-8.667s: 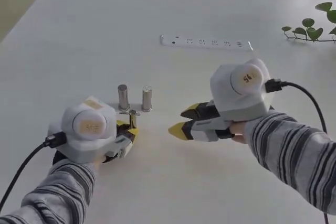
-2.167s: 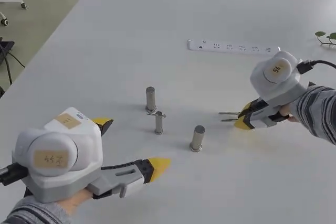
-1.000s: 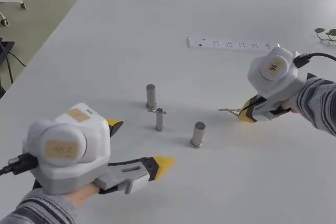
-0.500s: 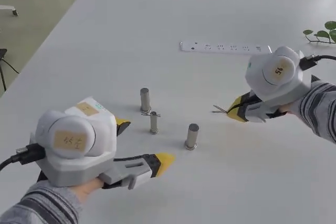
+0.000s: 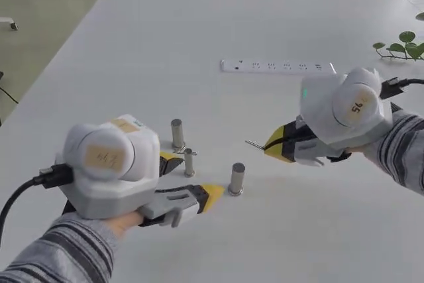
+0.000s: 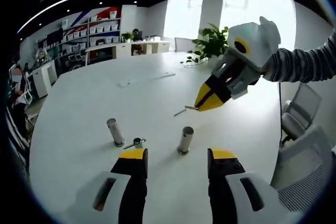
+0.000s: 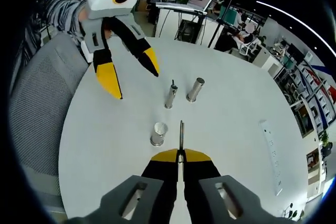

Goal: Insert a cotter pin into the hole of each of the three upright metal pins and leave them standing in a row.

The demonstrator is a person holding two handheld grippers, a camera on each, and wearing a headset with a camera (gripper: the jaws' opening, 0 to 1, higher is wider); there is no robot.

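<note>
- Head view: high, tilted forward and down over the worktop (image 5: pixel 199 44).
- Left gripper view: low and close, looking along the left fingers (image 6: pixel 134 156), with the metal pins (image 6: pixel 185 140) just ahead of them.
- Right gripper view: raised, looking down past the right fingers (image 7: pixel 167 156) and the cotter pin (image 7: pixel 181 132).
- Shared by all three: the pins.

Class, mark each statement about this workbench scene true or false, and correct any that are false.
1. The right hand-held gripper is shut on a cotter pin. True.
2. The left hand-held gripper grips a metal pin. False: its jaws stand open and hold nothing.
3. One of the three metal pins lies on its side. False: the far pin, the middle pin and the near pin all stand upright.
4. A power strip lies on the table beyond the pins. True.
</note>
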